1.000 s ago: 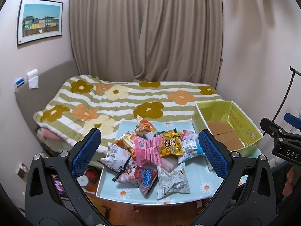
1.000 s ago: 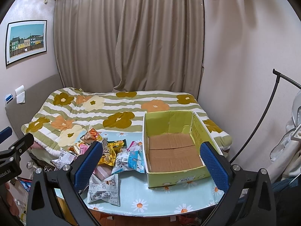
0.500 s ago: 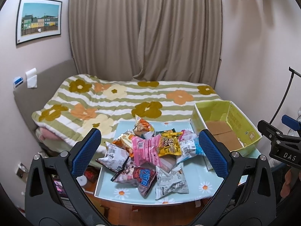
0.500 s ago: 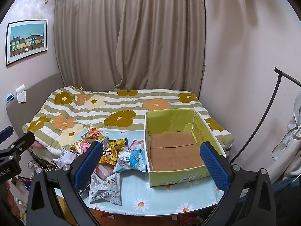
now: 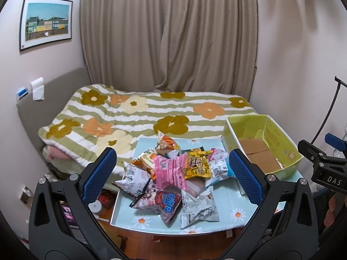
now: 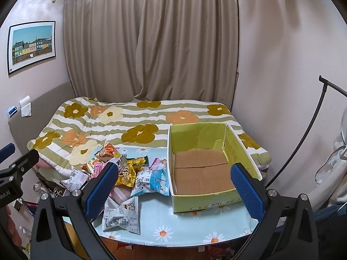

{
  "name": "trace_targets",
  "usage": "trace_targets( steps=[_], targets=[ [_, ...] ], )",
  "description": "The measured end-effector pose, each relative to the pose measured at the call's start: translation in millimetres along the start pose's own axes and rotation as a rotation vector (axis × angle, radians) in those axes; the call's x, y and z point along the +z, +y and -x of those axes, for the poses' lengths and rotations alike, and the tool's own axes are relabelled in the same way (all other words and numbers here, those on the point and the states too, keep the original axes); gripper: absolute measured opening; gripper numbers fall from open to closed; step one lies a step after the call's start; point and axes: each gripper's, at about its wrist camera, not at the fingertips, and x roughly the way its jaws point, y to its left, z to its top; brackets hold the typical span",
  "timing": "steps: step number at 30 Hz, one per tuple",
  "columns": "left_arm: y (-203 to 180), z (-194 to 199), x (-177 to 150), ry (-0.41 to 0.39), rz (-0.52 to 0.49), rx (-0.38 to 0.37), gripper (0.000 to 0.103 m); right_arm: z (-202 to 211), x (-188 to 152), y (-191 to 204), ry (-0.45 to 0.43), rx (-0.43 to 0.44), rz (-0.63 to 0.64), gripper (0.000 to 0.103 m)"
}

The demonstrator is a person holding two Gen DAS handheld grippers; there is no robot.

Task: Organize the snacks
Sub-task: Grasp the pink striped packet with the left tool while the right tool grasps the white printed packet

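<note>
Reading "1300" on green box (image 6: 213,203) label.

Left tool (image 5: 172,174) and right tool (image 6: 173,182) both wide apart, empty, level.

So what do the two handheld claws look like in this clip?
Both look alike: a black frame with triangular cut-outs and silver bolts, carrying two fingers faced with blue, fine-textured pads. The left claw shows this in its own view, the right claw likewise. Seen from the left wrist view, the right claw's black body bears white lettering "DAS". No sleeves or cables can be made out.
</note>
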Motion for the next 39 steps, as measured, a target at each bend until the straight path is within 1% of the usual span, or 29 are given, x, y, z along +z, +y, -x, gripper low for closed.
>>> trace_targets(
  steps=[5, 8, 10, 12, 15, 20, 24, 28, 34, 36, 39],
  targets=[
    [14.2, -7.9, -7.4, 0.073, 0.040, 0.021, 0.103, -23.8, -2.3, -2.7, 0.091, 0.067, 0.019, 0.103],
    [21.0, -19.8, -21.0, 0.131, 0.063, 0.048, 0.103, -45.3, -14.5, -1.2, 0.159, 0.121, 0.037, 0.103],
    [27.1, -30.6, -34.5, 0.180, 0.092, 0.054, 0.103, -64.5, -28.0, 0.5, 0.215, 0.185, 0.037, 0.103],
    [30.1, -40.3, -44.6, 0.215, 0.106, 0.050, 0.103, -83.1, -40.9, 3.6, 0.262, 0.235, 0.040, 0.103],
    [34.0, -62.8, -57.5, 0.274, 0.104, 0.032, 0.103, -106.8, -58.7, 11.6, 0.323, 0.275, 0.045, 0.103],
    [40.6, -110.4, -58.4, 0.335, 0.092, -0.017, 0.103, -138.8, -84.7, 28.8, 0.408, 0.348, 0.013, 0.103],
    [38.0, -156.2, -54.6, 0.385, 0.054, -0.070, 0.103, -160.8, -99.2, 48.6, 0.468, 0.383, -0.009, 0.103],
    [29.7, -206.2, -52.1, 0.455, 0.005, -0.130, 0.103, -177.1, -112.3, 69.2, 0.516, 0.396, -0.029, 0.103],
    [17.6, -269.3, -64.8, 0.553, -0.057, -0.178, 0.103, -203.2, -133.4, 92.2, 0.573, 0.394, -0.041, 0.103],
    [15.7, -285.6, -71.4, 0.584, -0.074, -0.188, 0.103, -211.4, -139.5, 99.3, 0.589, 0.383, -0.034, 0.103],
    [16.2, -302.7, -77.9, 0.608, -0.089, -0.200, 0.102, -222.4, -144.5, 107.5, 0.590, 0.372, -0.012, 0.103]
  ],
)
